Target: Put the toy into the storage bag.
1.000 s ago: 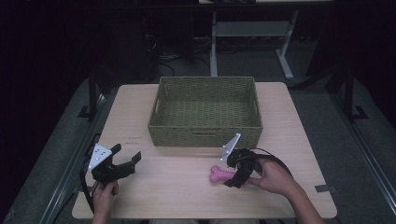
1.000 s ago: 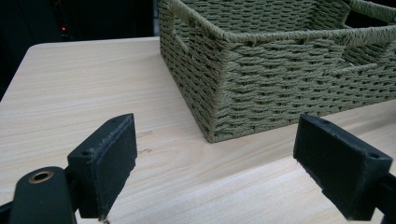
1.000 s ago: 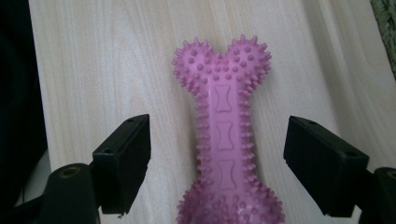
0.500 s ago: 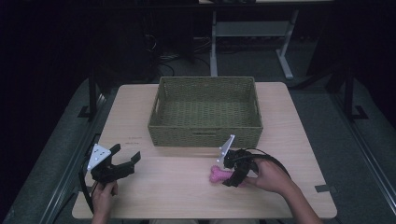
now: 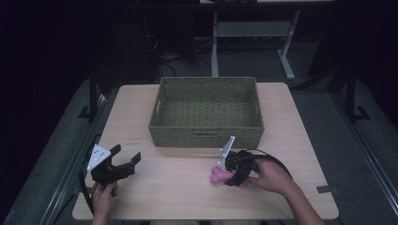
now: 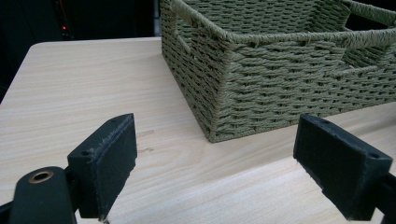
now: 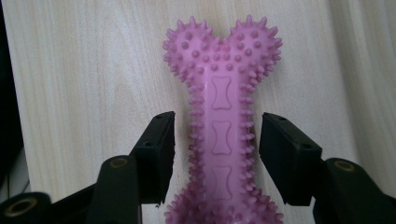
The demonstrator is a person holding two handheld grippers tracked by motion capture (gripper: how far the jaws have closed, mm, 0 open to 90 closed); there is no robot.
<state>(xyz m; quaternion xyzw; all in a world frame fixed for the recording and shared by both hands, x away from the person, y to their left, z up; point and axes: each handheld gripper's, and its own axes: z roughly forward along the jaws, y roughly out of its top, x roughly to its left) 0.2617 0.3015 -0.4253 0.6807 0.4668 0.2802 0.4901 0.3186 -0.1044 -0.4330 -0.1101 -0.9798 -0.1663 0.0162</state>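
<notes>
While I tally from my end: one pink spiky bone-shaped chew toy [image 7: 223, 135], one green woven basket [image 5: 206, 112], one wooden table [image 5: 178, 187], two grippers. Toy lies flat on table just in front of basket, w/ its shaft running between the right gripper [image 7: 217, 144] jaws, small gap visible each side, so pads not pressing yet. Those jaws have just been closing around it. Left gripper [image 6: 215, 168] sits near table's left front corner, jaws spread wide, nothing between them, basket corner ahead of it.
</notes>
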